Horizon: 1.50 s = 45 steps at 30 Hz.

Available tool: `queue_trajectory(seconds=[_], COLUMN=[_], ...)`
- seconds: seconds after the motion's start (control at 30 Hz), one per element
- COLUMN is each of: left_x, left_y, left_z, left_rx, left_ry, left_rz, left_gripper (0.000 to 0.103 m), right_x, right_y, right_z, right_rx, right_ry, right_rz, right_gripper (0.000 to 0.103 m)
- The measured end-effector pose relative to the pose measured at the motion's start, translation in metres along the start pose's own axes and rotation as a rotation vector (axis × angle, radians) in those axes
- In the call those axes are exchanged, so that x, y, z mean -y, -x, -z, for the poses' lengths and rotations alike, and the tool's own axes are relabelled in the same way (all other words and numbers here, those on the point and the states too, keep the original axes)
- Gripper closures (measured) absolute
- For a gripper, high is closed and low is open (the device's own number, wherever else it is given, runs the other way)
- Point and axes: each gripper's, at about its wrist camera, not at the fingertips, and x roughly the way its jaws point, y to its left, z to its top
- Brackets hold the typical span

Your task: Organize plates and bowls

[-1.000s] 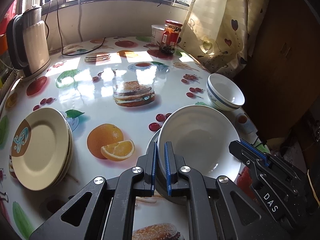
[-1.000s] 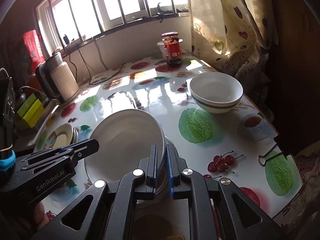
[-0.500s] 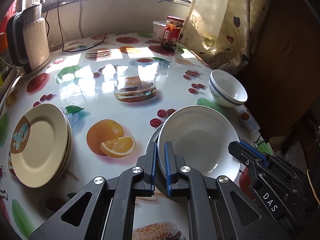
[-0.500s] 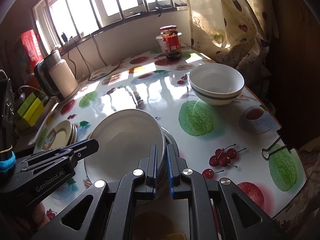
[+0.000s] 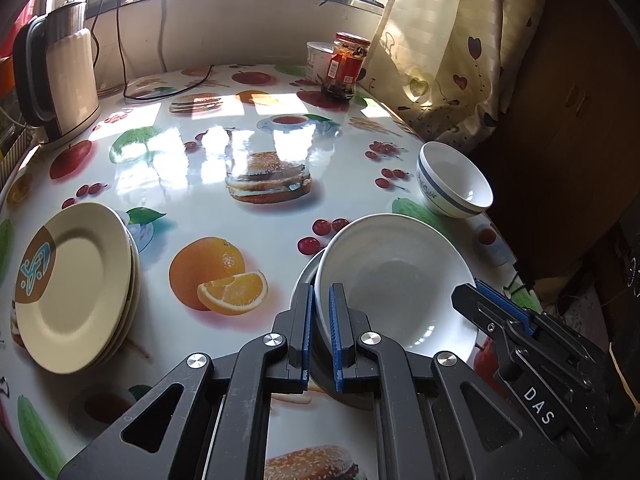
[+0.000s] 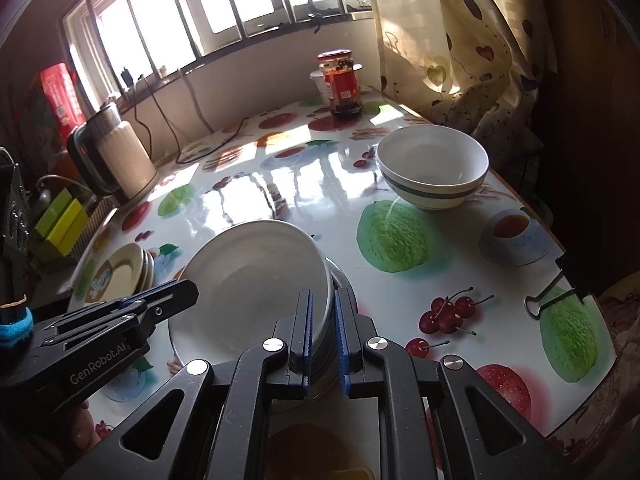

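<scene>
The left gripper was clamped on the near-left rim of a white dish, one blue pad inside the rim and one outside. The right gripper straddled the opposite rim of the same dish; its jaws had just been opening a little, with the rim between them and a sliver of gap at the outer pad, so whether the pads pressed on the dish could not be told. The dish sat tilted on top of a grey plate whose edge showed under it at the left.

In the left wrist view, the dish lay at about 5 o'clock on the table, which wore a glossy fruit-and-burger cloth. A blue-banded bowl stood upright at 3 o'clock, near the dish but apart from it, close to the table edge. A stack of cream plates lay at 9 o'clock, well apart from the dish. A kettle stood at 10 o'clock and a red-labelled jar at 1 o'clock, with a white tub just behind it by the curtain.

In the right wrist view a binder clip gripped the cloth at the table's right edge.
</scene>
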Motion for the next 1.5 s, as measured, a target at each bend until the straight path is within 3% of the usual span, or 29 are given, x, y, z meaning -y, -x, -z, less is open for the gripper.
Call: queue_trajectory(seconds=[0.43, 0.5, 0.7, 1.0, 1.5], left_x=[-0.003, -0.003, -0.003, 0.004, 0.029], left_y=[0.001, 0.003, 0.009, 0.022, 0.006], left_z=[-0.002, -0.003, -0.008, -0.03, -0.079], left_rx=[0.003, 0.012, 0.027, 0.056, 0.065], left_ry=[0.011, 0.014, 0.013, -0.018, -0.071], left_rz=[0.021, 0.024, 0.035, 0.064, 0.093], left_gripper=[0.092, 0.091, 0.077, 0.076, 0.076], right_x=[-0.004, -0.004, -0.004, 0.003, 0.042], right_y=[0.002, 0.003, 0.008, 0.022, 0.03], right_z=[-0.002, -0.003, -0.008, -0.024, -0.064], right_rx=[0.001, 0.003, 0.013, 0.054, 0.114], right_ry=[0.003, 0.0, -0.008, -0.028, -0.072], right_rz=[-0.003, -0.001, 0.007, 0.029, 0.108], right_gripper=[0.074, 0.067, 0.064, 0.056, 0.055])
